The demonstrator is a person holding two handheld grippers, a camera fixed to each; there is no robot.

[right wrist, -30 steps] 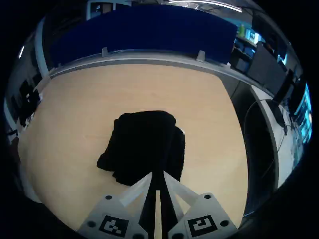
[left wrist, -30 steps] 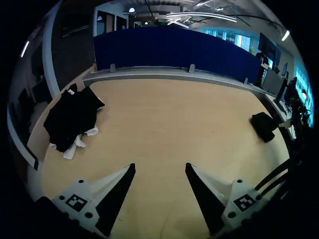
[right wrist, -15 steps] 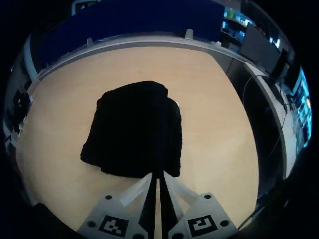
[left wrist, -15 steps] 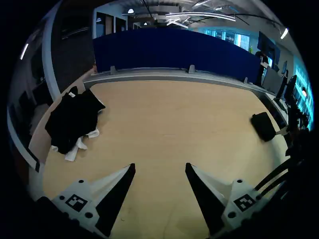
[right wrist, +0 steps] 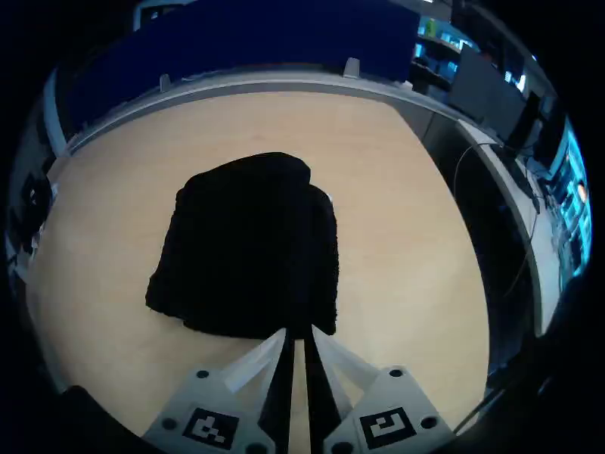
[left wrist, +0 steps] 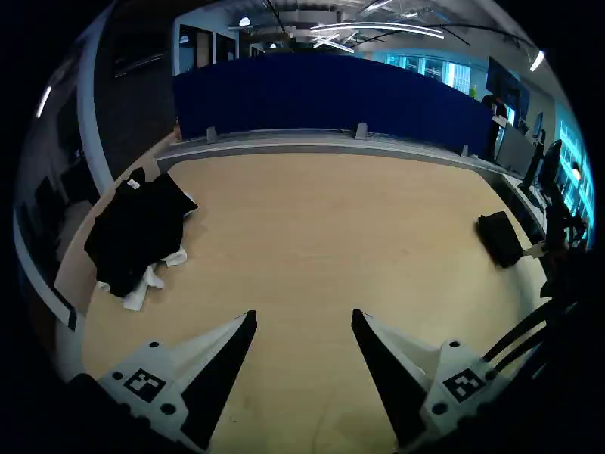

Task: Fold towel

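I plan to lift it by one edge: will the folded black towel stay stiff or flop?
The black towel looks soft and thick, so it would probably sag and unfold. Its fuzzy pile likely grips the wooden table, resisting sliding.

A pale wooden tabletop [left wrist: 318,227] stretches to a grey rail [left wrist: 302,141] along its far edge, where a dark blue fabric partition [left wrist: 325,91] stands upright. Long white strip lights [left wrist: 378,29] hang overhead. Dark monitors [right wrist: 484,83] sit beyond the table's right side.
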